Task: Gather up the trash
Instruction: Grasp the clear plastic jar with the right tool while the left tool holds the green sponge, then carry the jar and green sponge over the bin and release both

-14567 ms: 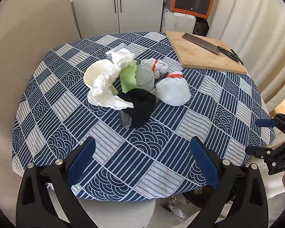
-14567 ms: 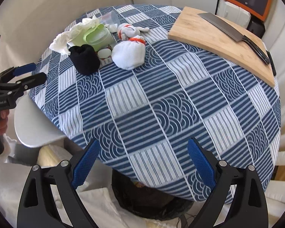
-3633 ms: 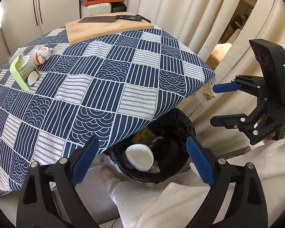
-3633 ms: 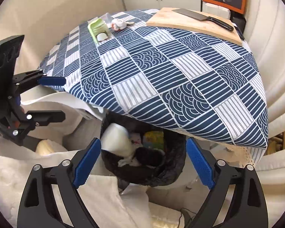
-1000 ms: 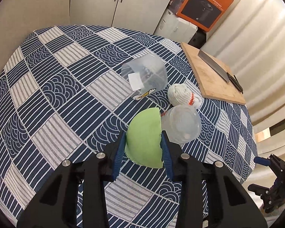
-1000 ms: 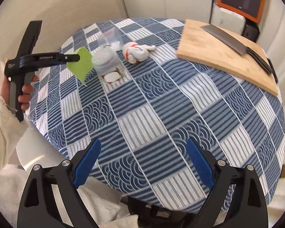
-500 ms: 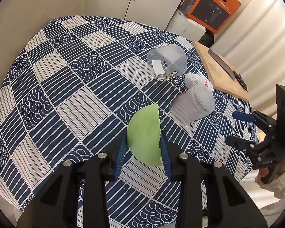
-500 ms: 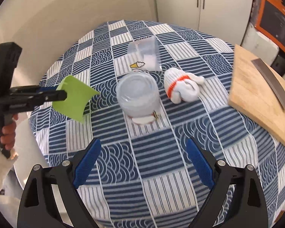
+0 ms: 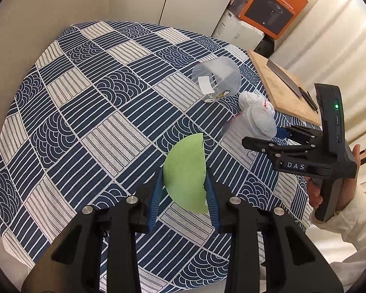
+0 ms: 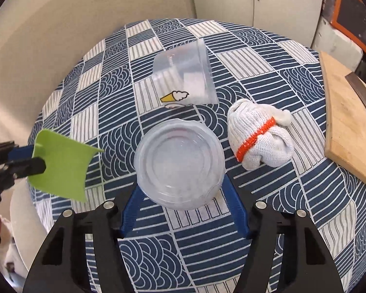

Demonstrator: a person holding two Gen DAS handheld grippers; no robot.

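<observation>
Left gripper (image 9: 184, 190): we find it clamped on a green sheet (image 9: 186, 173).
Right gripper (image 10: 180, 205): we find it closed around a clear plastic cup (image 10: 179, 163).

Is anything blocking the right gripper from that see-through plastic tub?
Nothing visible is. The clear round plastic tub already sits between the right gripper's blue fingers; the balled white glove lies off to its right.
</observation>
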